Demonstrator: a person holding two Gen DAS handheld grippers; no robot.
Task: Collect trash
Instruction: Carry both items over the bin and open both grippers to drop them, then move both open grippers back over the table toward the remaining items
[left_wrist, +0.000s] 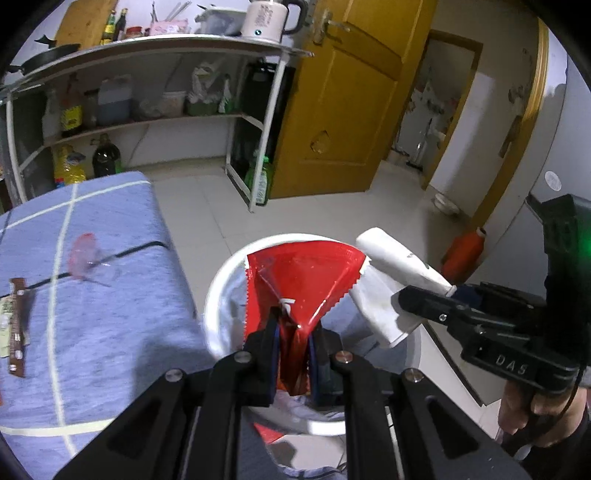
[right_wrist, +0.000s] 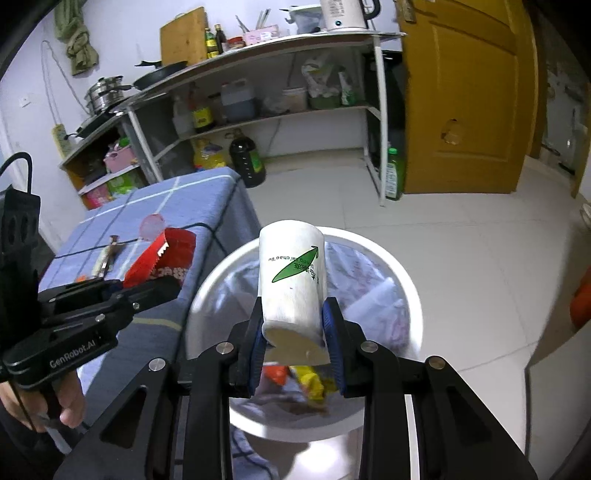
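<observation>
Left gripper (left_wrist: 293, 345): fingers pinched narrow on a crinkled red foil wrapper with serrated edges (left_wrist: 303, 280), held over the round white plastic bin (left_wrist: 216, 295) beside the blue checked cloth desk (left_wrist: 110, 295); thin foil may cling to the pads or flutter past the rim. Right gripper (right_wrist: 295, 336): fingers clamp a white paper cup with a green leaf print (right_wrist: 291, 280), tilted above the bin; risk: smooth cup bounces out.

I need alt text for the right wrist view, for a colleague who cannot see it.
The right tongs grip a white paper cup with a green leaf logo, held over a white trash bin lined with a bag. At left, the left tongs hold a red wrapper beside a blue checked tablecloth with more litter on it.
</observation>
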